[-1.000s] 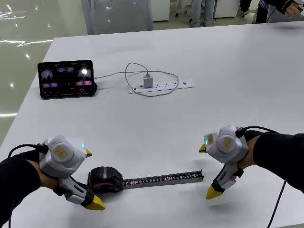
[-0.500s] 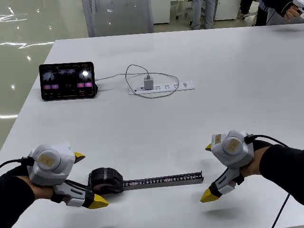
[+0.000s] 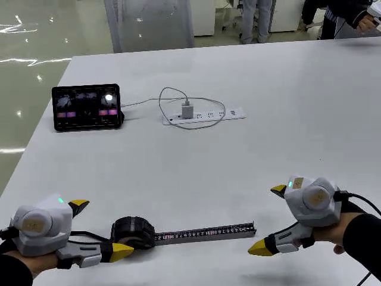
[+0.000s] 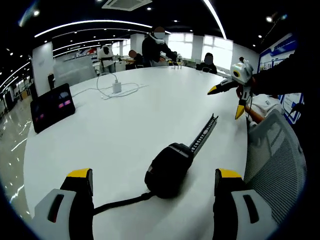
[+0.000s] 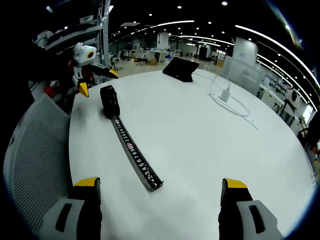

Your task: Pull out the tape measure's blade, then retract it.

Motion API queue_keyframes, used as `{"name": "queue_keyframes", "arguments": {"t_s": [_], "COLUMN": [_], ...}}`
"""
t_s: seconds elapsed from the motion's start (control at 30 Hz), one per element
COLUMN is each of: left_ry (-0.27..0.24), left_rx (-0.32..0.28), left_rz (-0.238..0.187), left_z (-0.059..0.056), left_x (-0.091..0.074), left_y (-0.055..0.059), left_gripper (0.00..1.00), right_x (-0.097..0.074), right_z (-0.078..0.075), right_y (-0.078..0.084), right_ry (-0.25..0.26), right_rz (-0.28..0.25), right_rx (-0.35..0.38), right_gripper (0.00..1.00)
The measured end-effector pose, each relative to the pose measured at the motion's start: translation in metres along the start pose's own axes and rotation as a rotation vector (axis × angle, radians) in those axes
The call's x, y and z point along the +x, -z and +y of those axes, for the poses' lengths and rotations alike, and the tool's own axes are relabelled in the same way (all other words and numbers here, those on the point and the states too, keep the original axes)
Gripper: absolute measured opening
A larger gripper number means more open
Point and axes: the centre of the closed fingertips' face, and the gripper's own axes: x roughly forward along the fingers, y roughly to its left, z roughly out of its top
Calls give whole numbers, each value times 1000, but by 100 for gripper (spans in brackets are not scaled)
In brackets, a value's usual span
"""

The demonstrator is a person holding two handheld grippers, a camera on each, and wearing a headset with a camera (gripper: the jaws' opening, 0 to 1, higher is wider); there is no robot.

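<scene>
A black tape measure (image 3: 133, 232) lies on the white table (image 3: 196, 161) with its blade (image 3: 205, 233) pulled out to the right, flat on the surface. My left gripper (image 3: 98, 229) is open just left of the case, not touching it. In the left gripper view the case (image 4: 168, 169) lies ahead between the jaws, and its blade (image 4: 204, 133) runs away towards the other gripper (image 4: 231, 95). My right gripper (image 3: 269, 219) is open just right of the blade's end. The blade's tip (image 5: 153, 185) shows in the right gripper view, ahead of the wide jaws.
A black tablet (image 3: 87, 107) stands at the back left. A white power strip (image 3: 203, 115) with a charger and looped cable lies behind the middle. People stand beyond the far edge. A mesh chair back (image 4: 275, 170) is near the table's front edge.
Both grippers have drawn back towards me and lower, the left one further left of the case. The tape measure and its blade lie as before.
</scene>
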Motion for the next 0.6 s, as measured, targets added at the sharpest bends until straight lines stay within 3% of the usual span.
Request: {"name": "queue_keyframes", "arguments": {"t_s": [0.2, 0.4, 0.6], "left_ry": [-78, -102, -128], "left_rx": [-39, -42, -38], "left_rz": [-7, 12, 4], "left_z": [3, 1, 1], "left_x": [-10, -17, -32], "left_y": [10, 21, 27], "left_gripper": [99, 99, 99], "right_x": [-15, -28, -40], "right_z": [-1, -2, 11], "right_y": [12, 15, 37], "right_ry": [57, 98, 101], "right_rz": [-16, -93, -73], "right_rx": [24, 104, 80], "right_gripper": [99, 99, 99]}}
